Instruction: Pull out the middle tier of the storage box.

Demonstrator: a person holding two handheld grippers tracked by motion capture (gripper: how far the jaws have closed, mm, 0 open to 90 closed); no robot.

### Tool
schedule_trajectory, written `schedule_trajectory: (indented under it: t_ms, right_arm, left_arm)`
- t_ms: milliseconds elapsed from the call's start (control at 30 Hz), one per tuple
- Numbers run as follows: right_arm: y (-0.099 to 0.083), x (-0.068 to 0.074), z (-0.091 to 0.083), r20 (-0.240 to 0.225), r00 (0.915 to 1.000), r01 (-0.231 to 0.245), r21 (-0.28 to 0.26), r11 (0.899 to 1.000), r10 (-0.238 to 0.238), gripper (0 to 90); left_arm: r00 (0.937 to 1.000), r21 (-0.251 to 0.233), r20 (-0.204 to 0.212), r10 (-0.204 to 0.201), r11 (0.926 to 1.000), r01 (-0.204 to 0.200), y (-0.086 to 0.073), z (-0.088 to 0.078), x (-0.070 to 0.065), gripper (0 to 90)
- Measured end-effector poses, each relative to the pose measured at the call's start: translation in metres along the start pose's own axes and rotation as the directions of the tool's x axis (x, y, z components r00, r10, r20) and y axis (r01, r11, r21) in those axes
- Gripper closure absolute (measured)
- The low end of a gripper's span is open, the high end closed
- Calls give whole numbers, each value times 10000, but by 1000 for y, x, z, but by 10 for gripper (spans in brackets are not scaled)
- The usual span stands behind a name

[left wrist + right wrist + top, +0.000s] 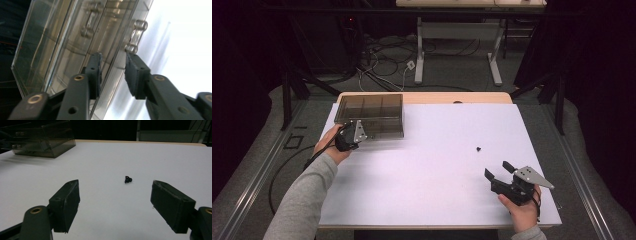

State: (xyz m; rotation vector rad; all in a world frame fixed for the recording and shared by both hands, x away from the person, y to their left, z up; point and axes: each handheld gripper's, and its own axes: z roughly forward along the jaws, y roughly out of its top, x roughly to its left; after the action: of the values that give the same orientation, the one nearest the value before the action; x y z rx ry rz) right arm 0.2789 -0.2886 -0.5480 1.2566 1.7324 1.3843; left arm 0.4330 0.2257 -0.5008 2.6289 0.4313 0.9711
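On the far left of the white worktop (pixel 437 165) sits 1 clear smoky plastic box (pixel 371 115) with 3 compartments. The left gripper (pixel 357 134) is at its near left corner; its 2 jaws straddle the box's front edge by a moulded latch (pixel 136 36), parted, pads not pressing. Right of centre lies 1 small black part (pixel 479 148), alone. The right gripper (pixel 501 173), at the near right, points towards it with jaws wide open and nothing between them
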Motion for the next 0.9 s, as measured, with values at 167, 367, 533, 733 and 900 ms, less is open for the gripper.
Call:
schedule_trajectory:
  t_ms: [167, 367, 533, 733, 900]
  right_arm:
    - [0, 1, 0, -11, 10000, -45, -7, 10000, 45, 231]
    - [0, 2, 1, -26, 10000, -59, 47, 10000, 59, 231]
    - [0, 1, 0, -19, 10000, -95, 82, 9999, 96, 231]
    - [0, 0, 0, 39, 10000, 20, 66, 10000, -21, 231]
    - [0, 1, 0, 36, 10000, -49, 76, 10000, 49, 231]
  left_arm:
    - [9999, -185, 128, 54, 9998, -52, 4, 0, -4, 572]
    - [9996, -230, 196, 184, 9996, -179, 10, 6, -7, 522]
    - [9994, -225, 196, 271, 9994, -267, 14, 13, -10, 515]
    - [9994, -158, 181, 303, 9994, -300, 18, 22, -12, 511]
    - [9985, 27, 298, 459, 9989, -460, 19, 27, -13, 533]
